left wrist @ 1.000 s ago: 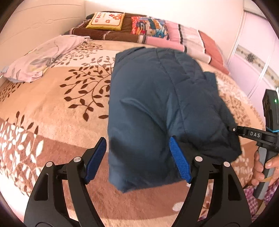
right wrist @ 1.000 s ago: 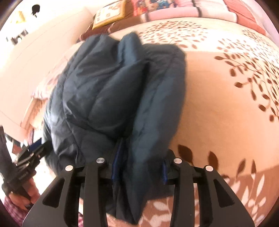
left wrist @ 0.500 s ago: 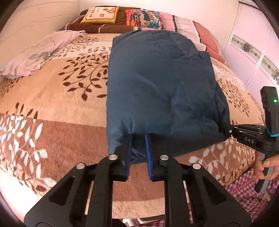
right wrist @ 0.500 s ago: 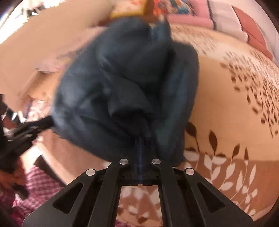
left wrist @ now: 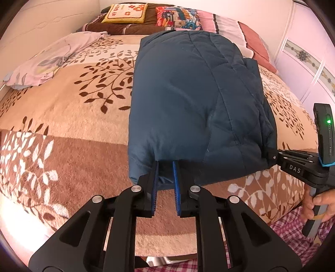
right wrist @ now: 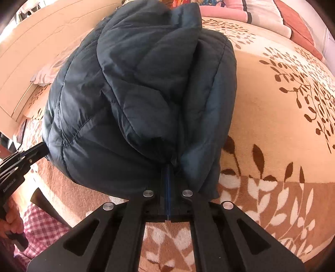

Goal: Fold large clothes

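Observation:
A dark blue quilted jacket [left wrist: 188,104] lies folded in a thick bundle on the leaf-patterned bed blanket [left wrist: 62,125]. My left gripper [left wrist: 165,165] grips the jacket's near left hem between its blue pads, and its jaws are opening slightly with the fabric still between them. My right gripper [right wrist: 168,167] is shut tight on a pinch of the jacket [right wrist: 136,94] at its near right corner. In the left wrist view the right gripper [left wrist: 270,154] shows from the side at that corner. The left gripper [right wrist: 41,148] shows at the jacket's left edge in the right wrist view.
Patterned pillows [left wrist: 125,13] and folded quilts [left wrist: 219,23] line the head of the bed. A lilac floral cloth [left wrist: 52,60] lies at the far left. A wardrobe [left wrist: 309,52] stands to the right. A hand [left wrist: 320,207] and checked trousers [left wrist: 293,230] are at the near edge.
Both grippers closed onto the jacket's near edge, the left from wide open. The jacket has settled lower and flatter on the bed.

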`<move>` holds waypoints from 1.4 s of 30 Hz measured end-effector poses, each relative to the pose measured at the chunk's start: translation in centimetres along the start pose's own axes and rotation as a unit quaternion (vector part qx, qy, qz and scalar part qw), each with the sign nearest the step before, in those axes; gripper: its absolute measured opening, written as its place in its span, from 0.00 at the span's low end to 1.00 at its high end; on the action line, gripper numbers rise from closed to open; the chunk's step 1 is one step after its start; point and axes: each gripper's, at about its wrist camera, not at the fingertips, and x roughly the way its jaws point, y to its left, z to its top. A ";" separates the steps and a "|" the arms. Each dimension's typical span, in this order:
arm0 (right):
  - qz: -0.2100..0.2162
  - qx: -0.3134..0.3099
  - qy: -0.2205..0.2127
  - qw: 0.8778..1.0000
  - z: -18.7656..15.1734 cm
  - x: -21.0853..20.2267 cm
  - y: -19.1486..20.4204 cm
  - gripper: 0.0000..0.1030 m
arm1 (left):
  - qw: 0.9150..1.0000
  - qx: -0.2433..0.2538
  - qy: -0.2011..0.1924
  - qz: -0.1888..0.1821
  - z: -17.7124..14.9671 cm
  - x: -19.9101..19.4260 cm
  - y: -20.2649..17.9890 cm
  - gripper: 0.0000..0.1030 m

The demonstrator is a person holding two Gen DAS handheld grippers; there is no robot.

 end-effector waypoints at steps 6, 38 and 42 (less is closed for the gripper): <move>0.000 0.007 -0.006 1.000 -0.2 -0.7 0.3 0.01 | 1.000 -0.005 0.000 0.007 -0.4 -0.9 -1.0 0.38; -0.006 -0.019 -0.061 0.998 -6.1 -9.1 4.2 0.01 | 0.999 -0.018 -0.036 0.021 -2.4 -7.9 -2.6 0.61; -0.008 -0.014 -0.063 0.998 -7.3 -9.5 4.0 0.01 | 0.999 -0.022 -0.034 0.025 -2.9 -8.7 -2.6 0.62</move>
